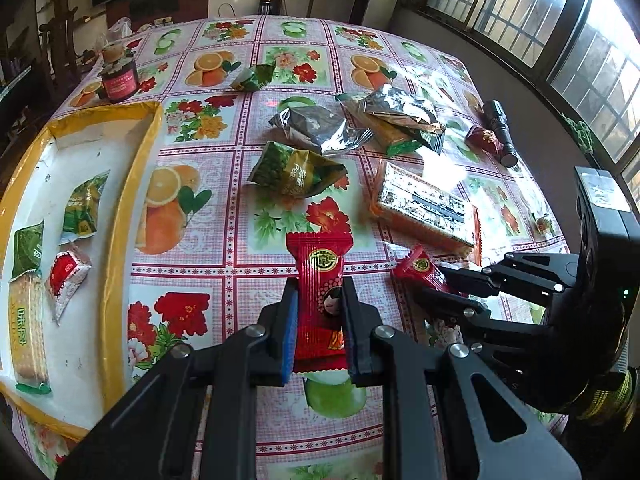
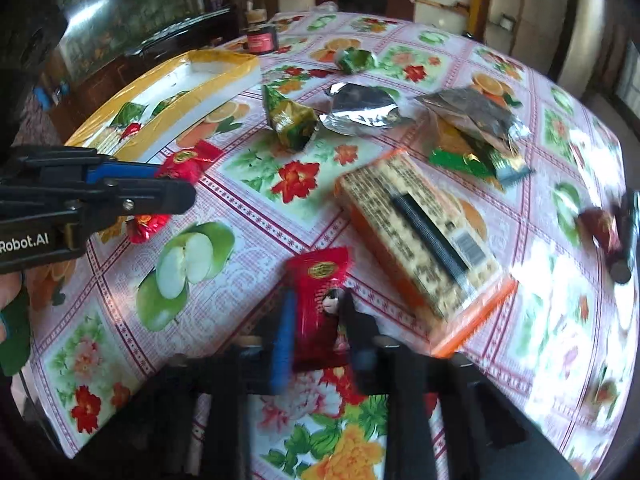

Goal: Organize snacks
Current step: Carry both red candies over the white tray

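Left wrist view has the left gripper (image 1: pixel 320 320) clamped on a red snack (image 1: pixel 320 276), the right gripper (image 2: pixel 316 320) pinching its twin (image 2: pixel 318 304) above the worktop (image 1: pixel 240 240) — carry both left, release well inside the tray (image 1: pixel 120 200).

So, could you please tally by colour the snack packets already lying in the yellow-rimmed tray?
Green packets: 2
Red-and-white packet: 1
Total: 3
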{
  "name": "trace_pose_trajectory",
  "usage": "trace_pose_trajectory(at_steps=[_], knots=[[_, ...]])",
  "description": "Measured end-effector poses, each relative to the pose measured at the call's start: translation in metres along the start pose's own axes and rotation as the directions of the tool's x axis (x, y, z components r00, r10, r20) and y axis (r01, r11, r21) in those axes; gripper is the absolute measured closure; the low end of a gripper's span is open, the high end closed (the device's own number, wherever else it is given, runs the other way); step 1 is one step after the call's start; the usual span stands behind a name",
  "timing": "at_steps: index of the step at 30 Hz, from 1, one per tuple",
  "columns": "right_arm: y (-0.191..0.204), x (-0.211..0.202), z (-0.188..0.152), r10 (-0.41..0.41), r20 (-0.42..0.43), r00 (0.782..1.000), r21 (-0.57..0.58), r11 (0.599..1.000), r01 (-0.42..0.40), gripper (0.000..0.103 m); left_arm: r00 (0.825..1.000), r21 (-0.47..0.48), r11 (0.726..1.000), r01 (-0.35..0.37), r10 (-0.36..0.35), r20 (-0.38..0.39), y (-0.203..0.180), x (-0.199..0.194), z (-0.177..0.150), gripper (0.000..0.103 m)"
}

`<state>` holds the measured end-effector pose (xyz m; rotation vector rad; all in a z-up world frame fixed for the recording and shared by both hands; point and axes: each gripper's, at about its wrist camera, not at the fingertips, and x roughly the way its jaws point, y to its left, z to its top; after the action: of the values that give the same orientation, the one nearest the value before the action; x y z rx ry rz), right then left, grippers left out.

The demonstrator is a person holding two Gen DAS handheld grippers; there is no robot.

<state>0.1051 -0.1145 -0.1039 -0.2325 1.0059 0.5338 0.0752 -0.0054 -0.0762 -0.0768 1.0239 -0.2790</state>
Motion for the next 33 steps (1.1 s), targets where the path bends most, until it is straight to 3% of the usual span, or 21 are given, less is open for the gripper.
trace_pose_trajectory(at_steps=[4, 9, 15, 24, 33], knots=[[-0.007, -0.025, -0.014, 0.128, 0.112, 0.985, 0.176, 0.974, -0.146, 0.087, 0.999, -0.004, 1.0, -0.026, 0.026, 0.03, -0.001, -0.013, -0.003, 0.082], [-0.007, -0.054, -0.024, 0.265, 0.306, 0.914, 0.311, 0.88, -0.359, 0.087, 0.99, -0.01, 0.994, -0.113, 0.113, 0.09, 0.001, -0.04, -0.011, 0.082], [0.003, -0.07, -0.013, 0.352, 0.417, 0.838, 0.337, 0.797, -0.502, 0.087, 0.968, -0.073, 0.978, -0.195, 0.204, 0.146, 0.024, -0.07, -0.018, 0.082], [0.044, -0.065, 0.01, 0.402, 0.404, 0.822, 0.283, 0.799, -0.53, 0.087, 0.945, -0.142, 0.956, -0.255, 0.277, 0.174, 0.058, -0.091, -0.027, 0.082], [0.074, -0.056, 0.027, 0.419, 0.384, 0.823, 0.254, 0.809, -0.53, 0.087, 0.94, -0.198, 0.945, -0.26, 0.295, 0.17, 0.091, -0.098, -0.036, 0.082]])
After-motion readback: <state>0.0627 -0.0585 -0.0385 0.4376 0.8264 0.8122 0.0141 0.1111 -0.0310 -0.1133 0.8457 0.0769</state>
